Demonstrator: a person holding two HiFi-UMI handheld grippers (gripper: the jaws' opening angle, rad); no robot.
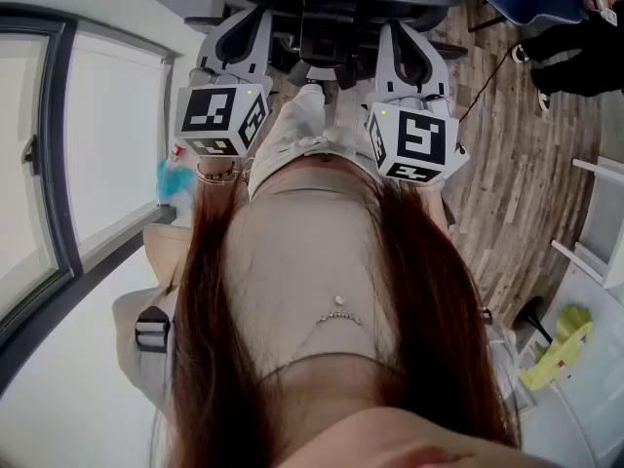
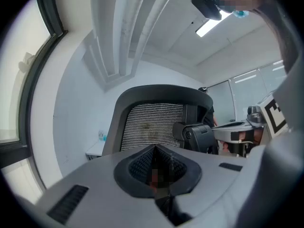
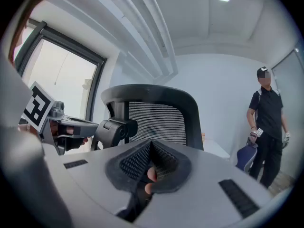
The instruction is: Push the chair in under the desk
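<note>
The chair (image 1: 331,8) is an office chair with a dark curved frame and a grey mesh back, and a black jointed support is fixed on the side of the back that faces the grippers. In the head view it stands at the top edge on the wooden floor (image 1: 526,164), directly in front of the person. In the left gripper view the chair (image 2: 156,122) fills the middle, and in the right gripper view the chair (image 3: 156,120) does the same. Behind its back a white tabletop (image 3: 216,148) shows, but whether the chair is already under it I cannot tell. The left gripper (image 1: 242,37) and the right gripper (image 1: 405,42) are held side by side, almost level and pointing forward at the chair back, one on each side of the black support. Their tips reach close to the chair; contact I cannot confirm. The left gripper (image 2: 154,151) has its jaws clenched together with nothing between them, and the right gripper (image 3: 151,146) is closed in the same way and is empty. A person in black clothes (image 3: 267,127) stands at the right, well apart from the chair.
</note>
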